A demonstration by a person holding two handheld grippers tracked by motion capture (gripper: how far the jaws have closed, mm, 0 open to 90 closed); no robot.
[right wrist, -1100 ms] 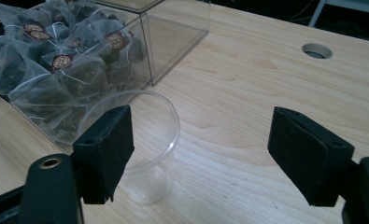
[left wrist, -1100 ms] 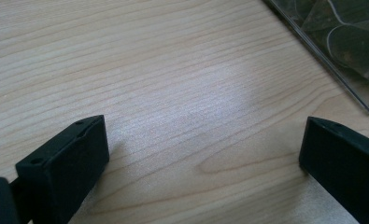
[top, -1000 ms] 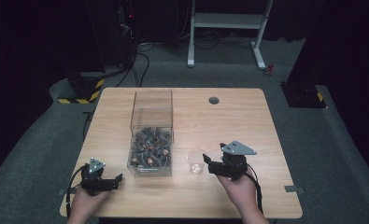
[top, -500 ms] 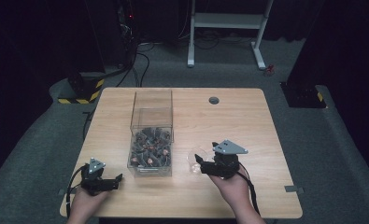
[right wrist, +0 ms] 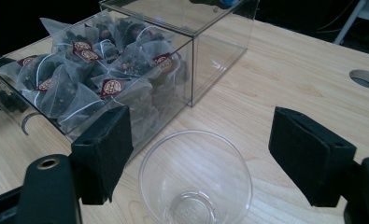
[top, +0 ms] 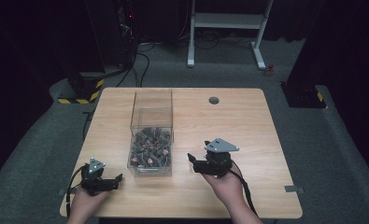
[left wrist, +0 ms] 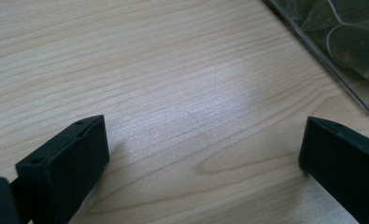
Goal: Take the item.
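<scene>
Light wooden table [top: 247, 126] with round cable hole [top: 214, 100] near far edge, grey carpet floor [top: 313, 140], white metal frame [top: 229, 21] behind, black-and-yellow striped base [top: 86, 91] at left, dark background.

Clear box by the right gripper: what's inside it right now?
The clear box holds a heap of pyramid tea bags with small red tags, filling its near end. The far end looks empty. Bags lower in the heap are covered by those on top.
</scene>
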